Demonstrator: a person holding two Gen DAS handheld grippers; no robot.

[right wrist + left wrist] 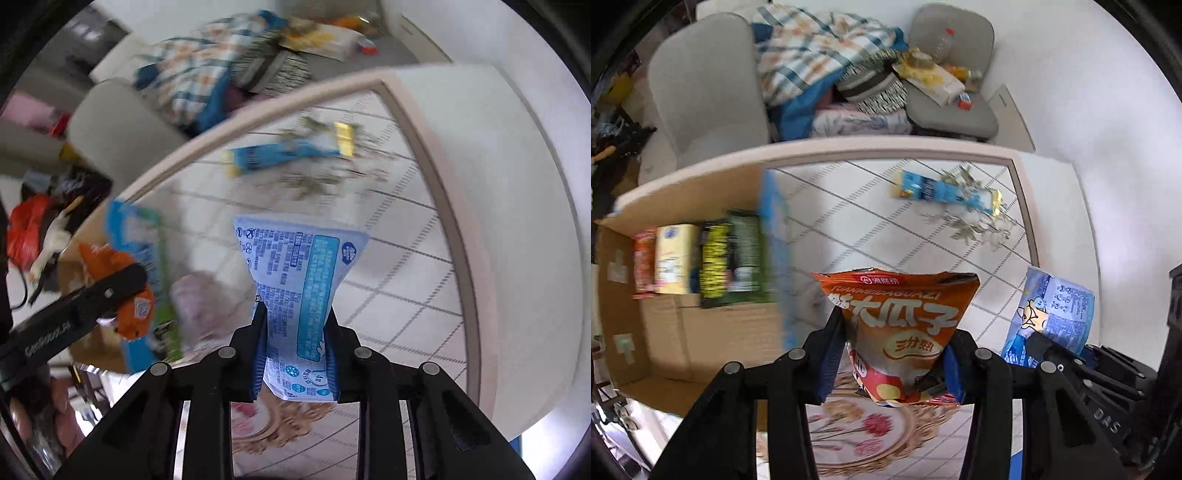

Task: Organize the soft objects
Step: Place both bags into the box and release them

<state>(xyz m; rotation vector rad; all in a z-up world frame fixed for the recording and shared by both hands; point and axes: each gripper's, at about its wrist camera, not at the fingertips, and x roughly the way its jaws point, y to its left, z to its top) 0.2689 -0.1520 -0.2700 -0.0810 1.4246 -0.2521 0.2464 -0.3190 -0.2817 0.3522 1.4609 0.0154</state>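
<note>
My left gripper (892, 354) is shut on an orange snack bag (901, 321) and holds it above the tabletop, just right of an open cardboard box (701, 332). My right gripper (295, 354) is shut on a light blue packet (299, 288); this packet also shows at the right of the left wrist view (1052, 314). The left gripper with the orange bag shows at the left of the right wrist view (125, 291). A long blue snack pack (945, 192) lies on the tiled tabletop (886, 221) near its far edge.
The cardboard box holds a red pack (644, 262), a yellow pack (676, 262) and a green pack (735, 254). Behind the table a grey sofa (701, 92) carries a plaid blanket (812, 51), folded cloths and snack items on a grey cushion (953, 107).
</note>
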